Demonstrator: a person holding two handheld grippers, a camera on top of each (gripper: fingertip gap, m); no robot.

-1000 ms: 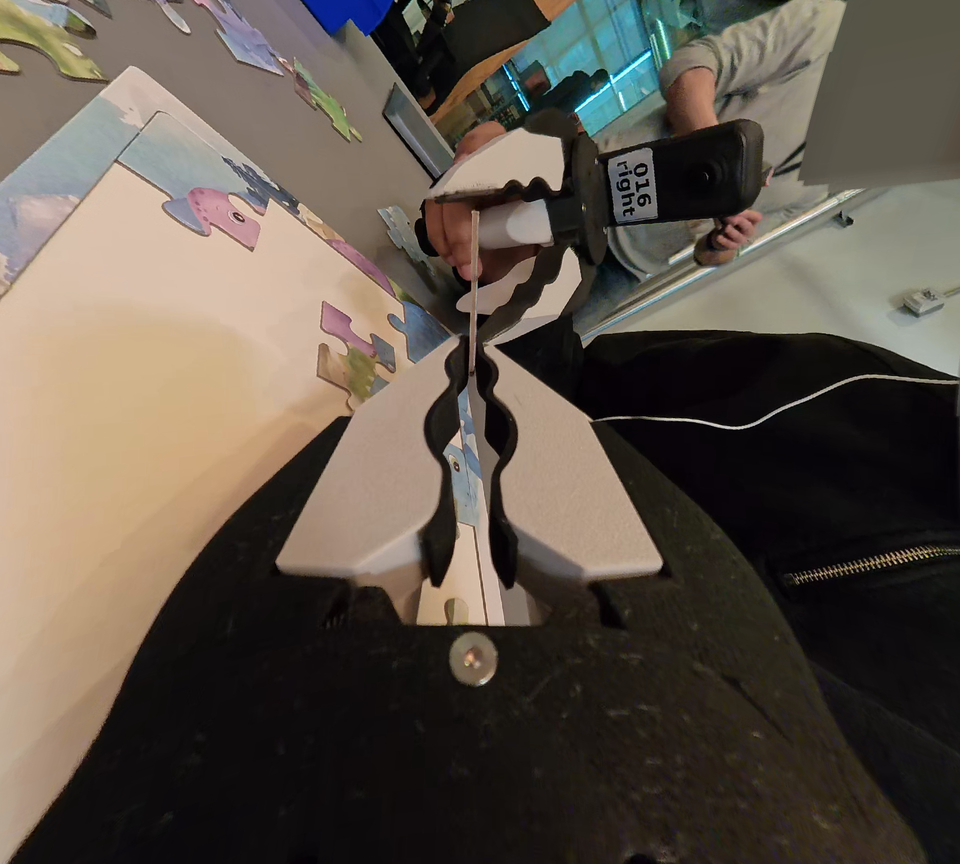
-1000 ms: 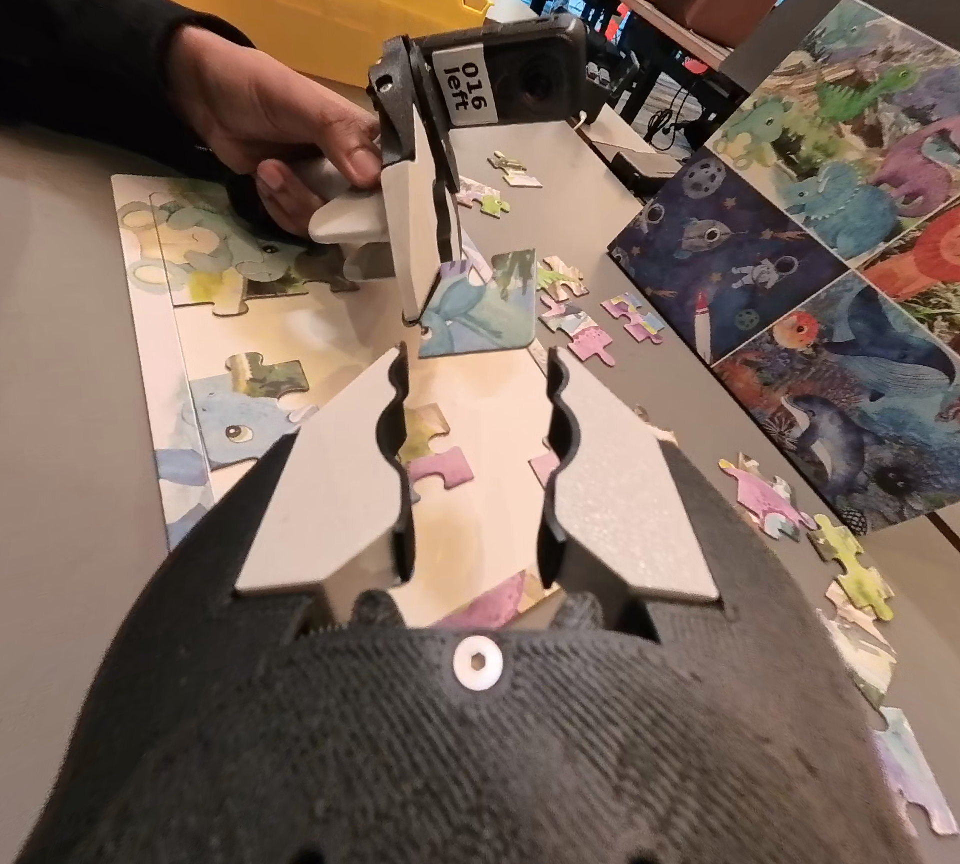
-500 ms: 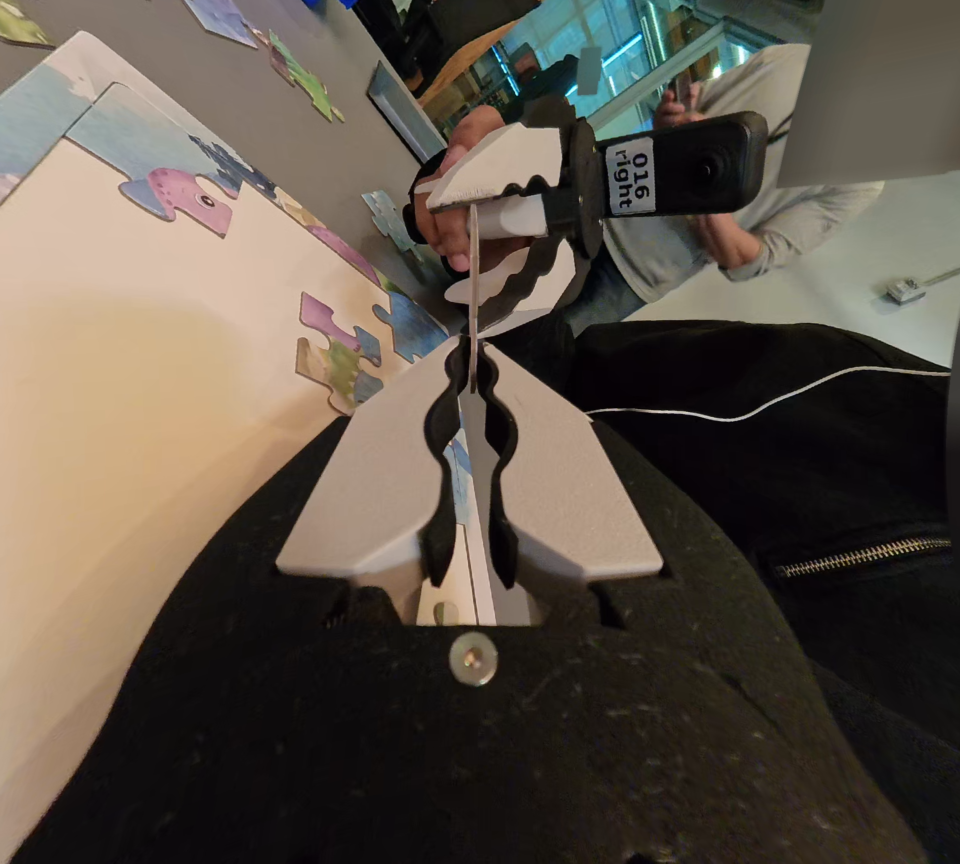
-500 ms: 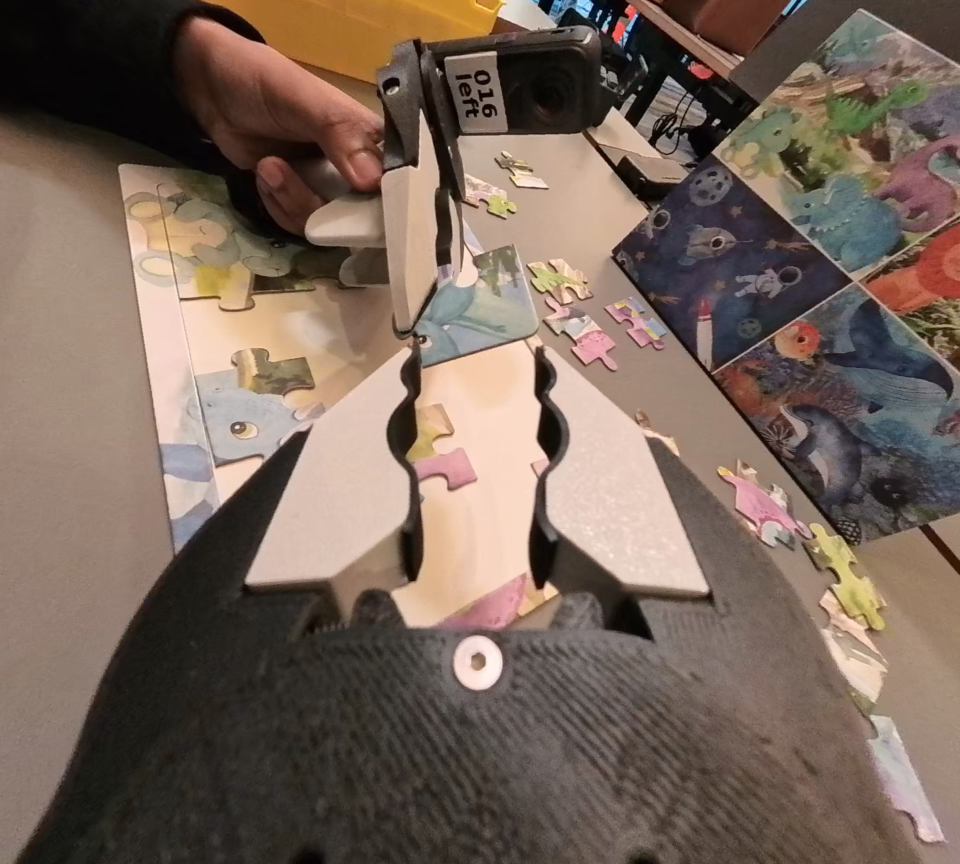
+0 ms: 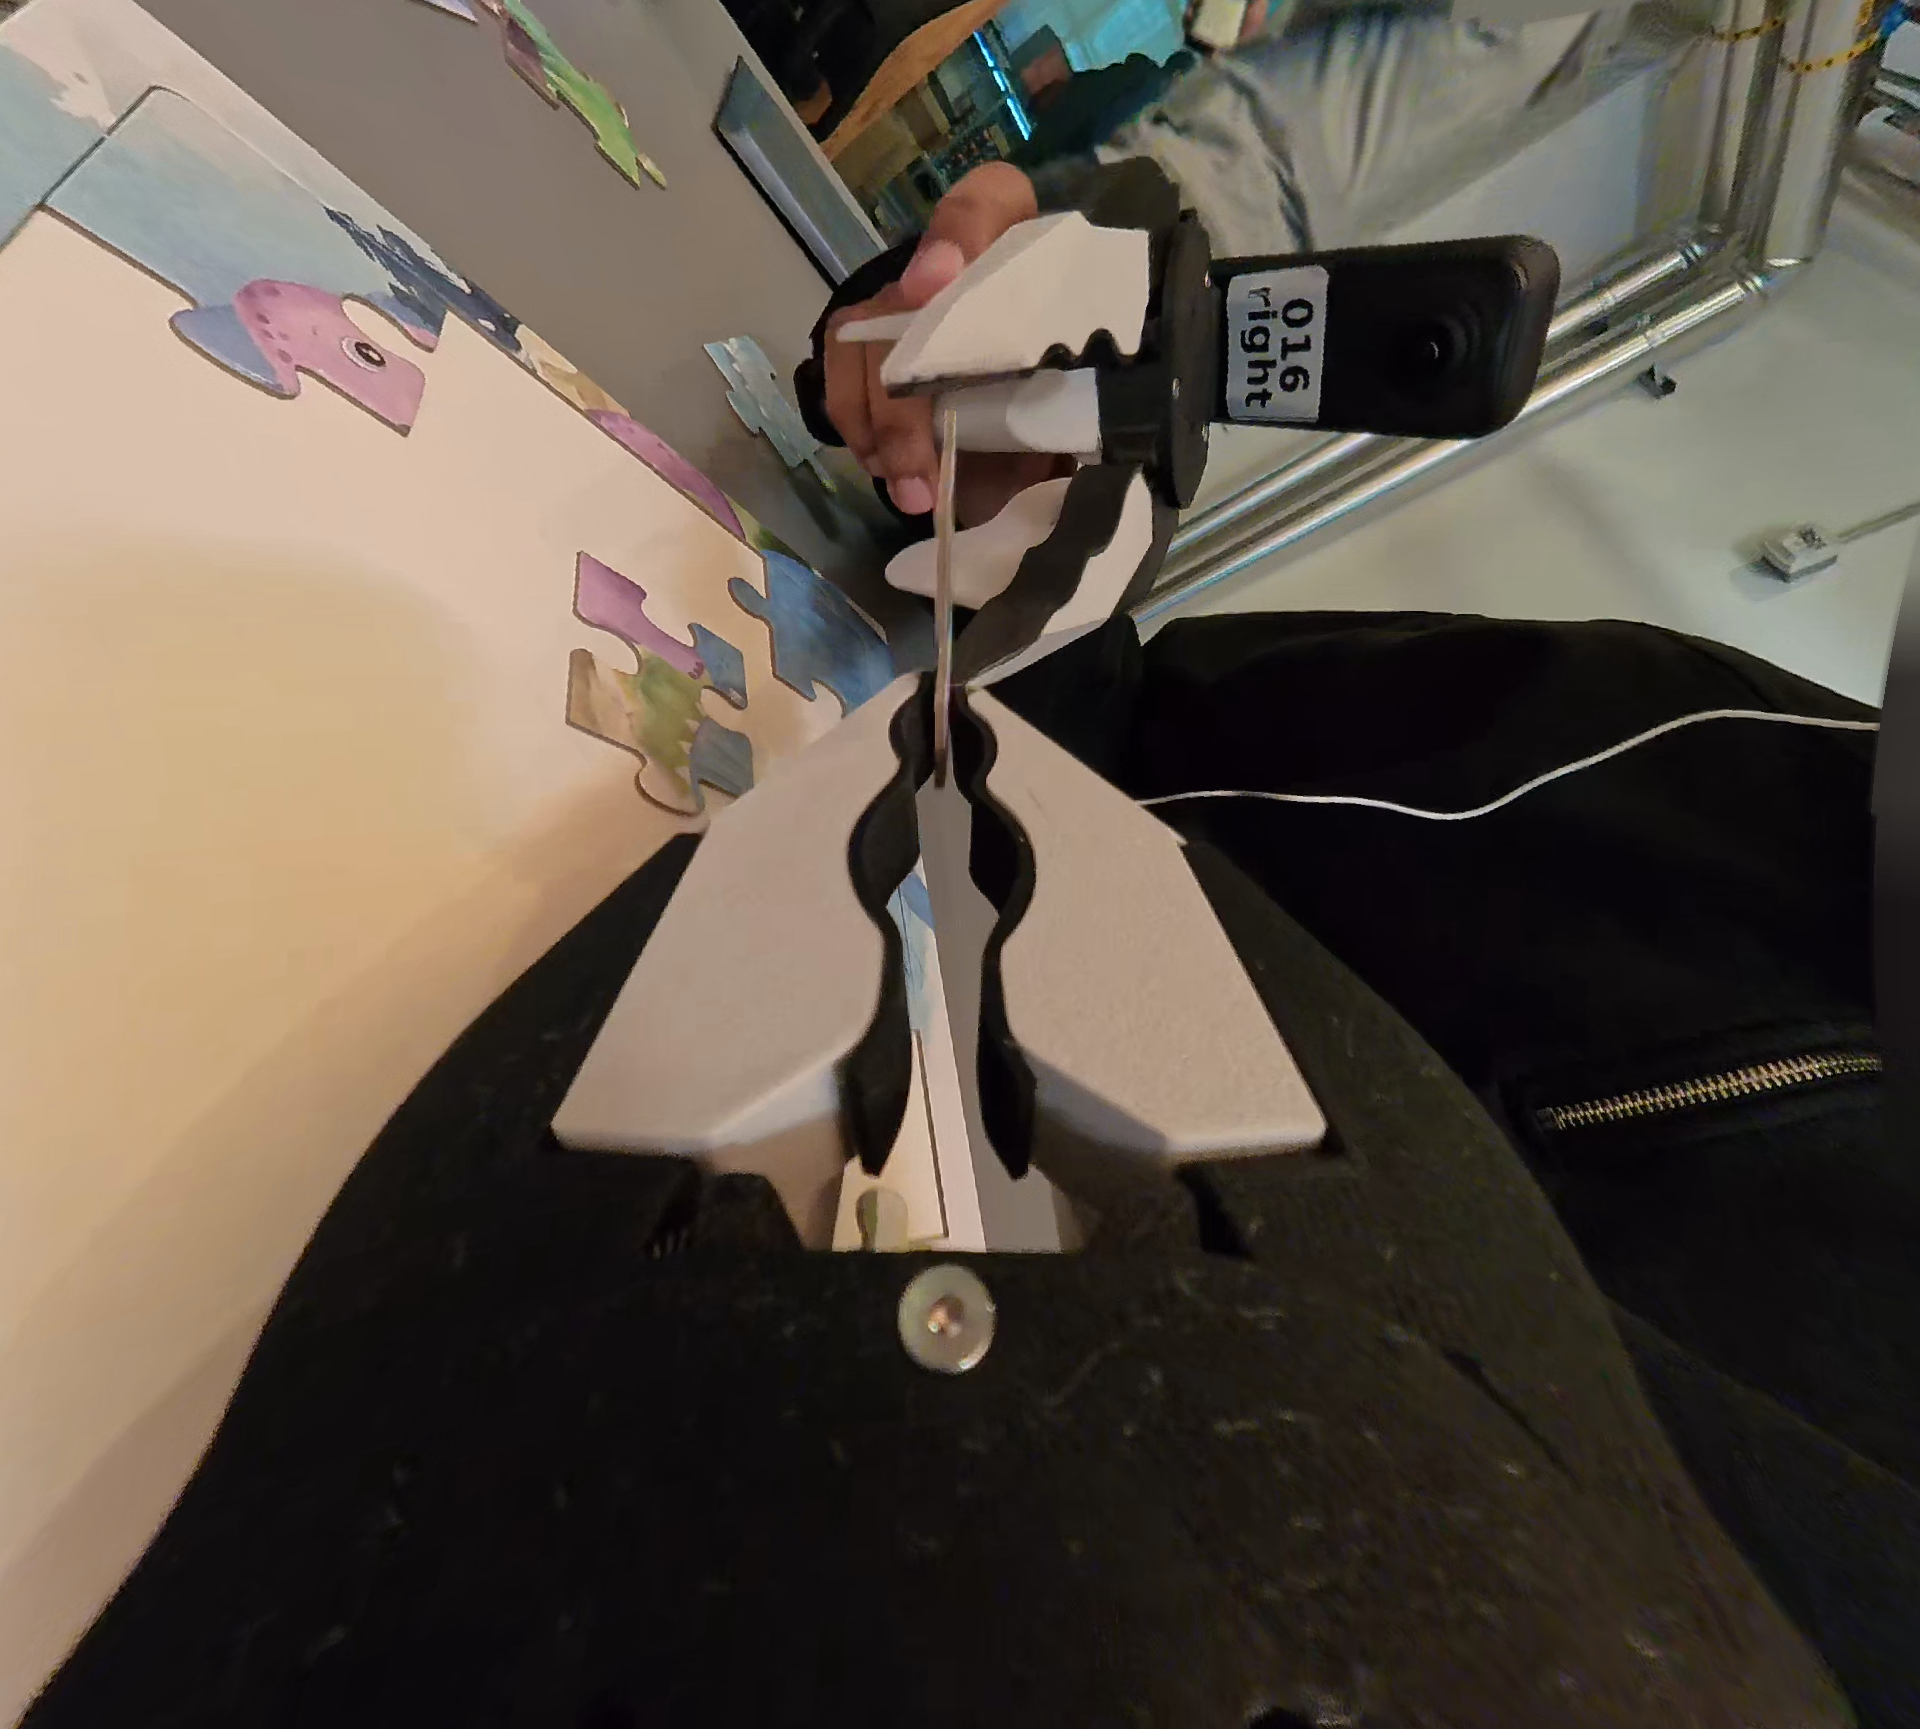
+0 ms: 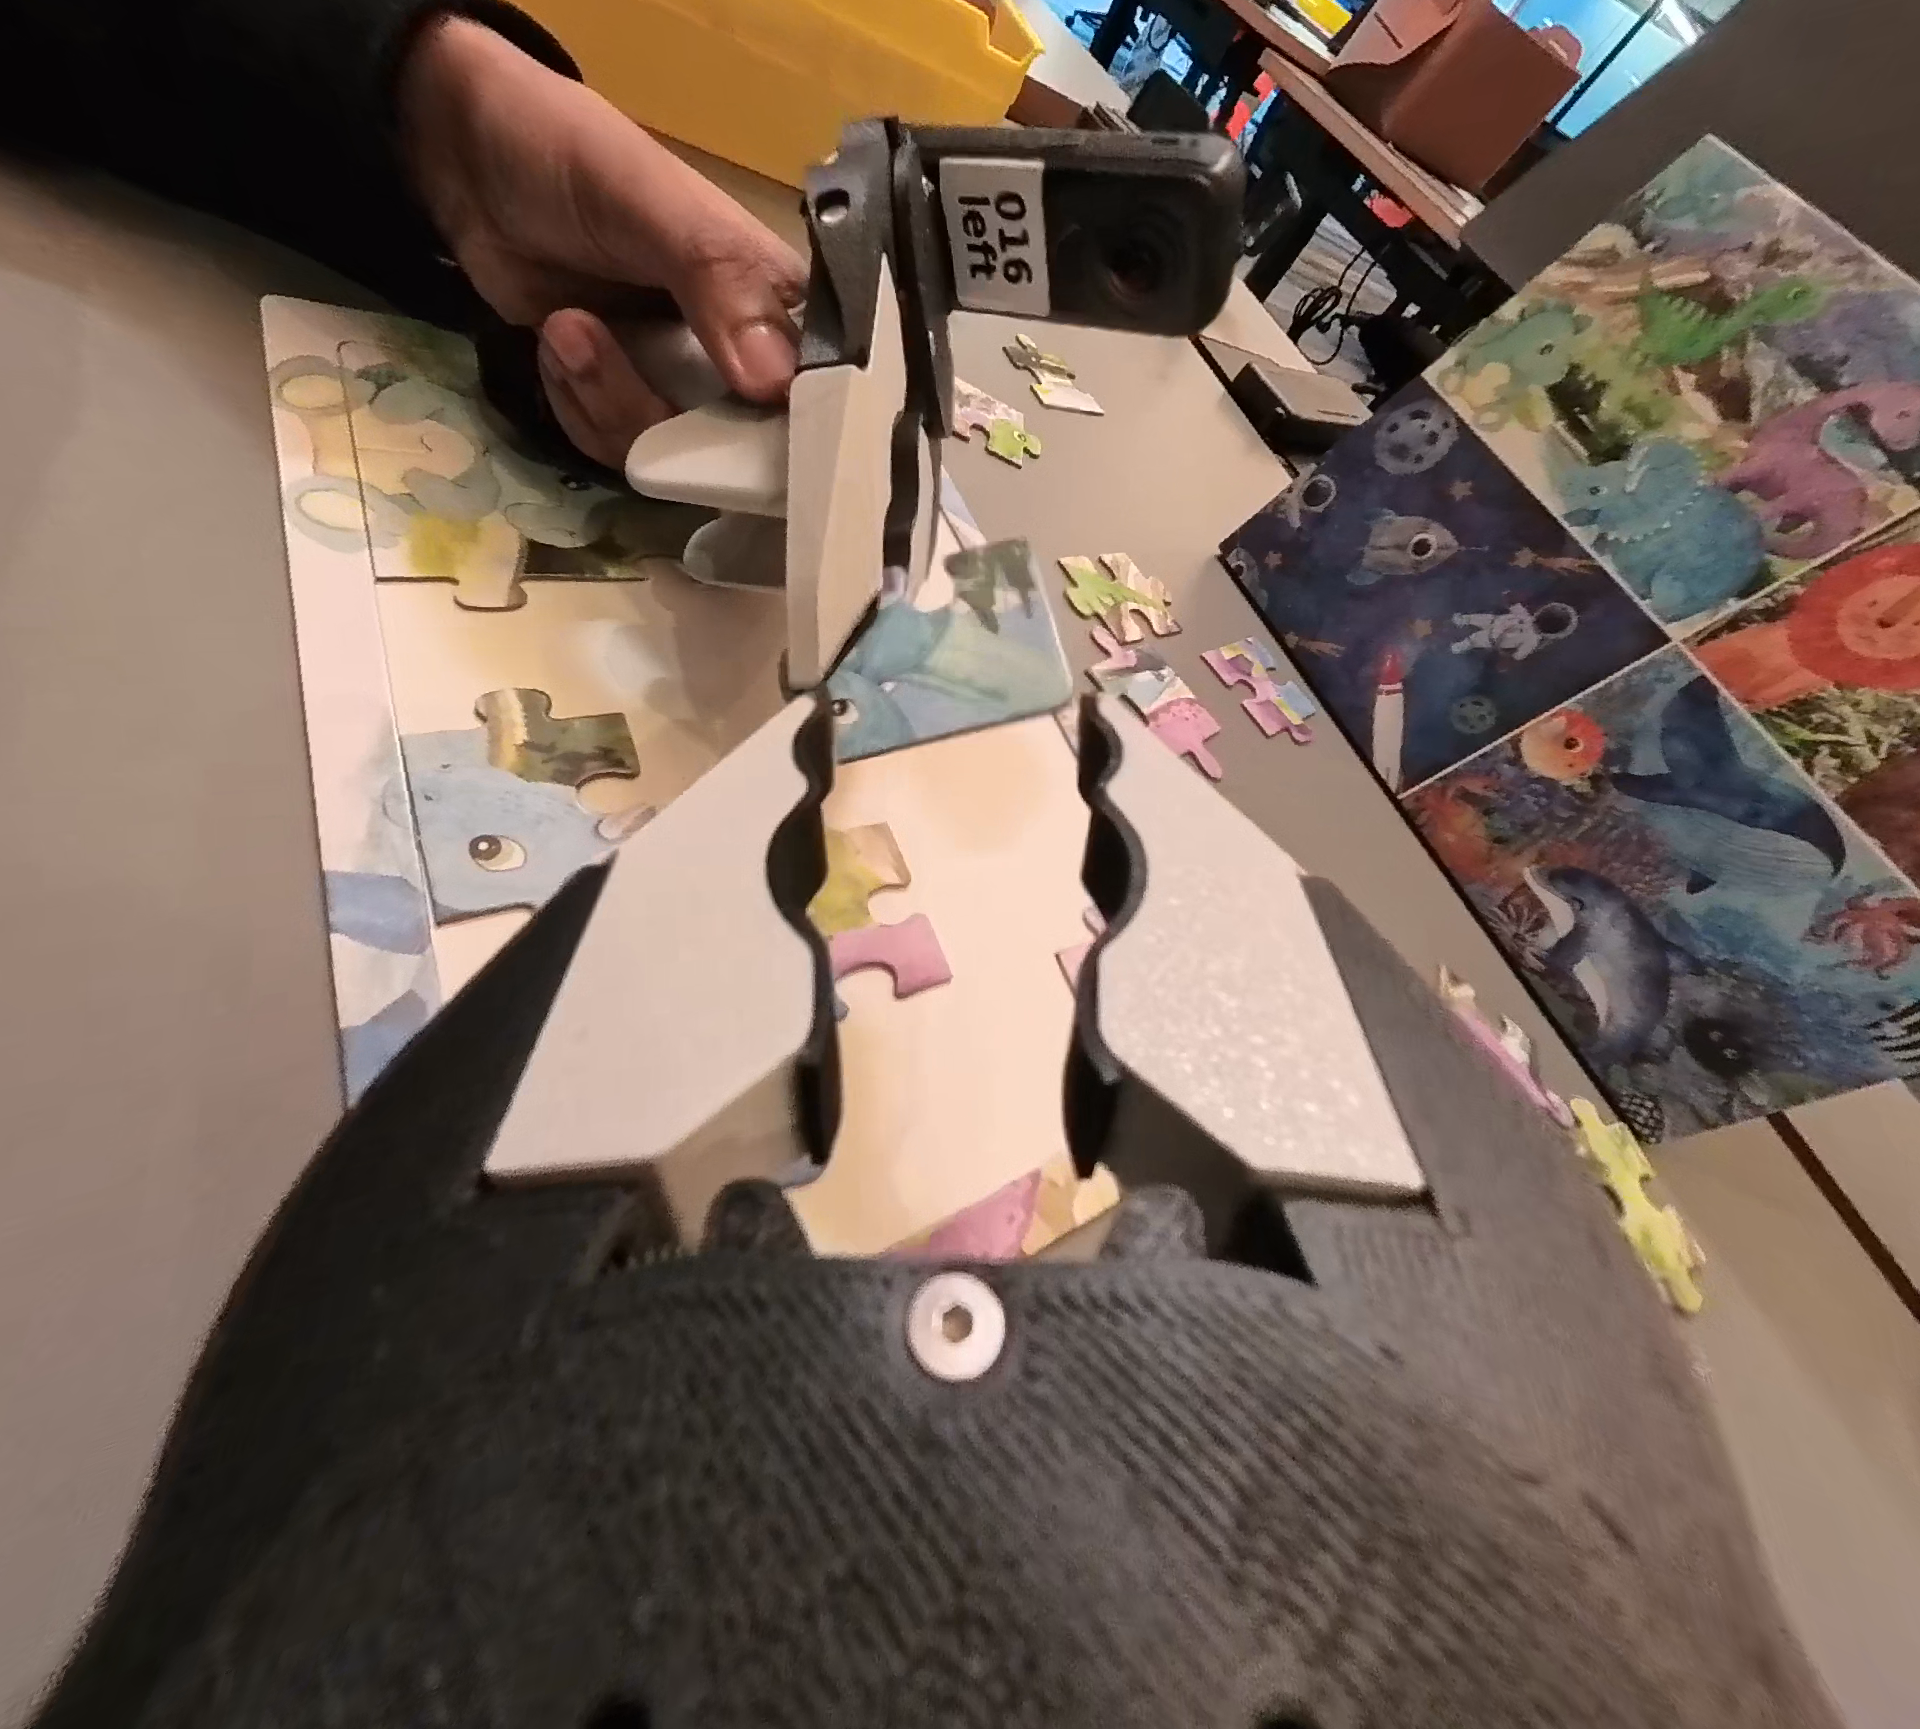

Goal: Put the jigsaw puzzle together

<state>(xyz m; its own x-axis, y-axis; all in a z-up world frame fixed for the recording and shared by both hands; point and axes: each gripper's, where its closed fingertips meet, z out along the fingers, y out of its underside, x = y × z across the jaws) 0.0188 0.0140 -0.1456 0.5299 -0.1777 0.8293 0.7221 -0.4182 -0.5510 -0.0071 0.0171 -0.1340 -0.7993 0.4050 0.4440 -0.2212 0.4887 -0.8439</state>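
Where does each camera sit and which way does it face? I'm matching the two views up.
Left wrist view: rides the left gripper, looking along fingers shut on a puzzle piece toward the right gripper; black jacket shows.
Right wrist view: rides the open right gripper, facing the puzzle board; a hand shows.
Shared: piece, board, both grippers.

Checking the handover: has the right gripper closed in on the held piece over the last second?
Yes. The right gripper has advanced toward the blue puzzle piece in the left gripper, farther over the puzzle board.

The right gripper [image 6: 951,734] now sits closer to the blue puzzle piece [image 6: 956,656] than a second ago, its left fingertip [image 6: 810,729] almost meeting the left gripper [image 6: 831,640].
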